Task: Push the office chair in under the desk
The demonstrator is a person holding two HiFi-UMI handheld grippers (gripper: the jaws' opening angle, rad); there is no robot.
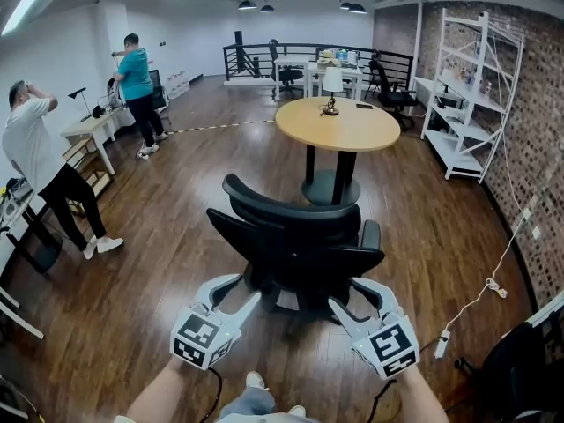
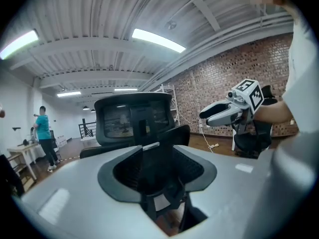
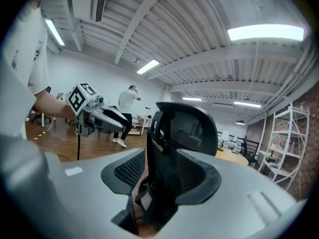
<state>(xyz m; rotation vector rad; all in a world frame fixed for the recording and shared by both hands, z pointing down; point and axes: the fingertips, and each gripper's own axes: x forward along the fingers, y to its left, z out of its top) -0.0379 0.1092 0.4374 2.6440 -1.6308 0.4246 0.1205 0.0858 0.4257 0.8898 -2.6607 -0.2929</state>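
Observation:
The black office chair (image 1: 295, 236) stands on the wood floor with its back toward me, a little short of the round wooden desk (image 1: 339, 123) on a black pedestal. My left gripper (image 1: 236, 291) hangs just behind the chair's left rear, jaws apart with nothing between them. My right gripper (image 1: 347, 294) mirrors it at the right rear, also open and empty. In the left gripper view the chair's mesh back and headrest (image 2: 134, 118) rise beyond the left gripper (image 2: 157, 168), and the right gripper (image 2: 232, 108) shows to the side. The right gripper view shows the chair back (image 3: 184, 133) edge-on.
A small lamp (image 1: 332, 85) stands on the desk. Two people (image 1: 40, 161) are at work tables along the left wall. A white shelf unit (image 1: 467, 104) lines the brick wall at right, with a white cable (image 1: 480, 293) on the floor.

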